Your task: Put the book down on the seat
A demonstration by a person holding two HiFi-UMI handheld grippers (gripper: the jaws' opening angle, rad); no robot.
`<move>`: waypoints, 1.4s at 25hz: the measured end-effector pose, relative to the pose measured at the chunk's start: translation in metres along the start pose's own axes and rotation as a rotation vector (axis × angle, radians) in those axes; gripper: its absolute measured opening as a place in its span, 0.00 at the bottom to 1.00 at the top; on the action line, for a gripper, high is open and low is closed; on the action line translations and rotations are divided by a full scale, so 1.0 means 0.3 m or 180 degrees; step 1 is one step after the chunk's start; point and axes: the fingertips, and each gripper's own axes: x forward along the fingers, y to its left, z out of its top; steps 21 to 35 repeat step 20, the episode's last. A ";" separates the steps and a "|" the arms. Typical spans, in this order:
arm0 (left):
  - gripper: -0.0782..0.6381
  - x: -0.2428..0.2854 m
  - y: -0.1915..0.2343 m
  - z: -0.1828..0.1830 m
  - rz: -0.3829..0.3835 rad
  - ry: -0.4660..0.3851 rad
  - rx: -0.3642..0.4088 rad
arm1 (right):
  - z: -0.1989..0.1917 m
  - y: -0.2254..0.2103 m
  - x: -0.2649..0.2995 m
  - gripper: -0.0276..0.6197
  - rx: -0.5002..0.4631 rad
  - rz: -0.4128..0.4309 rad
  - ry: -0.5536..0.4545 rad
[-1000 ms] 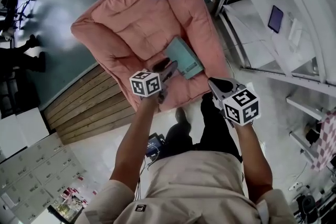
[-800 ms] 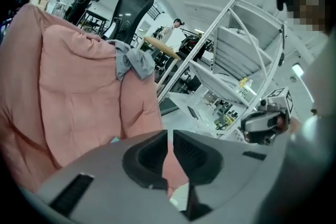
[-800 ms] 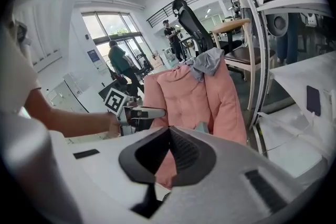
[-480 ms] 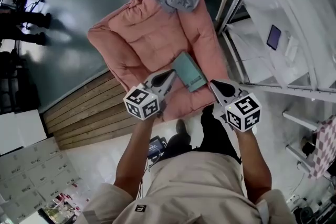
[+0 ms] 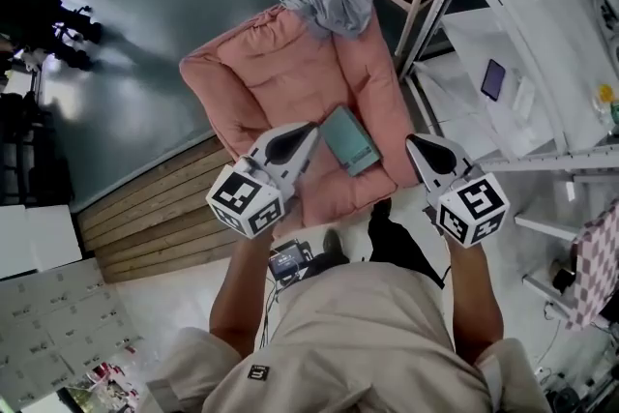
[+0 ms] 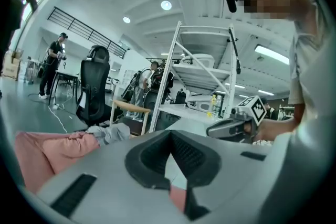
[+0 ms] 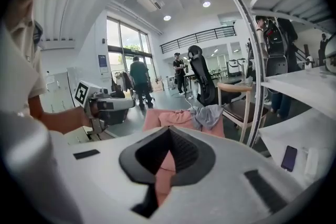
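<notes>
Book [image 5: 348,139]: lies flat on the pink seat [image 5: 280,82], toward its front right, apart from both grippers.
Left gripper [image 5: 308,127]: jaws closed, empty, raised left of the book.
Right gripper [image 5: 414,144]: jaws closed, empty, beyond the seat's right edge.
Grey cloth [image 5: 334,7]: draped on the seat's back.

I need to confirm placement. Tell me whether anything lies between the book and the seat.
Nothing visible does. The book lies flat, directly on the pink seat. The grey cloth sits apart at the seat's back. The left gripper and right gripper are clear of it, jaws shut, empty.
</notes>
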 end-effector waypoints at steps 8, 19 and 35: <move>0.12 -0.171 -0.078 0.196 0.0084 -0.0188 0.0309 | 0.162 0.120 -0.118 0.02 -0.0171 0.0020 -0.0224; 0.12 -0.409 -0.010 0.219 0.0211 -0.0412 0.0374 | 0.261 0.312 -0.085 0.02 -0.0474 0.0088 -0.0228; 0.12 -0.429 -0.004 0.216 0.0220 -0.0411 0.0382 | 0.265 0.328 -0.081 0.02 -0.0492 0.0089 -0.0228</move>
